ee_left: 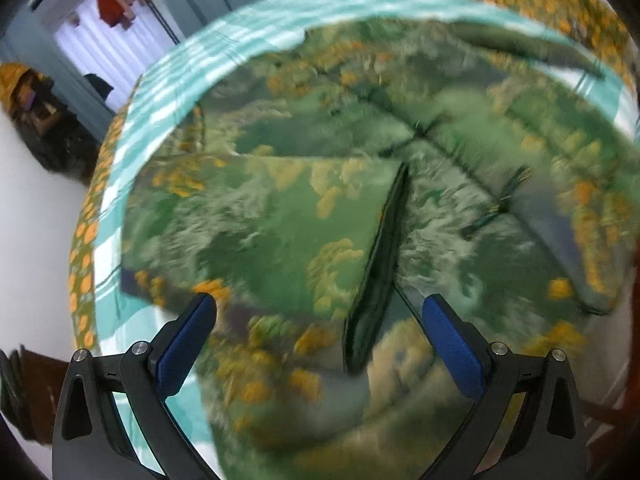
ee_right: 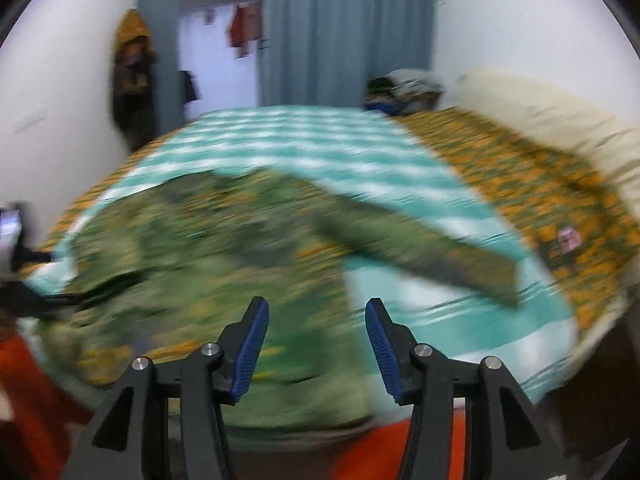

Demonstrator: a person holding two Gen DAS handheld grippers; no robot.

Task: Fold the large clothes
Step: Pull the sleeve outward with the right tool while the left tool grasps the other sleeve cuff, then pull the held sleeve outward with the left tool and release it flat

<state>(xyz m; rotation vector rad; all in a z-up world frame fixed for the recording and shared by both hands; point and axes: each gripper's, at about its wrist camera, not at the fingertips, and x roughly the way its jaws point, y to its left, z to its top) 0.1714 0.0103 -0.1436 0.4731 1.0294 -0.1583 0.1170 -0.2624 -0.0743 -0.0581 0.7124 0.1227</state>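
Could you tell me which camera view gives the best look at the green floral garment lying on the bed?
The left wrist view: the green floral garment fills the frame from above, with its dark-edged fold line readable despite some blur. The right wrist view shows it lower and heavily smeared, one sleeve stretching across the teal striped sheet.

White walls (ee_right: 520,32) enclose a bedroom where grey-blue curtains (ee_right: 344,32) hang straight ahead of the tongs, a bright doorway (ee_right: 216,48) to their left; a teal-and-white checked sheet (ee_right: 304,140) covers the orange-patterned bedspread (ee_right: 520,176) beneath.
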